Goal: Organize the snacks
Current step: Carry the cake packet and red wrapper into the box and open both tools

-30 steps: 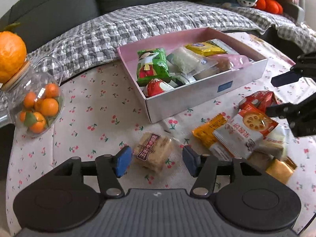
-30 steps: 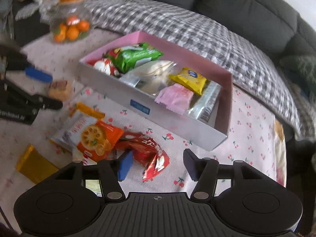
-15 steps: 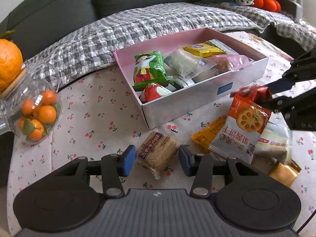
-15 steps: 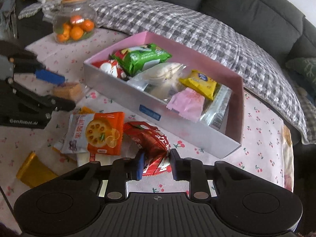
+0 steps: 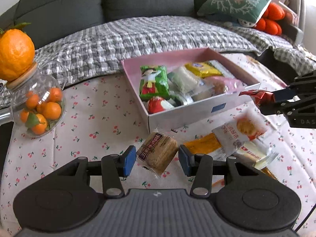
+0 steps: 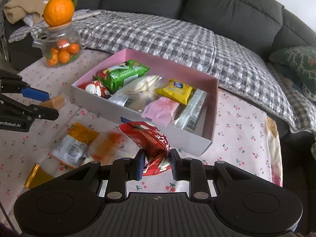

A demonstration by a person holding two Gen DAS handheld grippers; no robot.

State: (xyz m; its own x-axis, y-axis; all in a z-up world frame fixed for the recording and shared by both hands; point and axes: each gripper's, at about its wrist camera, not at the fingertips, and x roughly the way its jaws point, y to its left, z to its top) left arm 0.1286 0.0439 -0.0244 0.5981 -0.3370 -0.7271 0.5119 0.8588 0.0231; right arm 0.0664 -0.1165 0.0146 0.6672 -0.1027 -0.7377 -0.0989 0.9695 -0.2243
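A pink-lined white box point(image 5: 197, 113) point(image 6: 142, 56) holds several snack packets on the cherry-print cloth. My right gripper point(image 6: 156, 162) point(image 5: 270, 99) is shut on a red snack packet point(image 6: 150, 138) point(image 5: 256, 96), lifted just off the cloth by the box's front wall. Lower on the cloth, my left gripper point(image 5: 157, 161) point(image 6: 45, 103) is shut on a brown cake packet point(image 5: 158, 151) point(image 6: 56, 100) that still rests on the table, a blue pad against each side. An orange-and-white cracker packet point(image 5: 243, 132) point(image 6: 106, 148) lies blurred beside the red one.
More loose packets lie between the grippers: an orange one point(image 5: 201, 144), a pale one point(image 5: 254, 154), a gold one point(image 6: 37, 174). A glass jar of small oranges point(image 5: 37, 106) point(image 6: 61, 47) stands at the cloth's far left. A sofa with a checked blanket point(image 5: 138, 39) runs behind.
My right gripper shut on the red packet and raised it toward the box. The cracker packet slid off it. My left jaws narrowed onto the brown cake packet.
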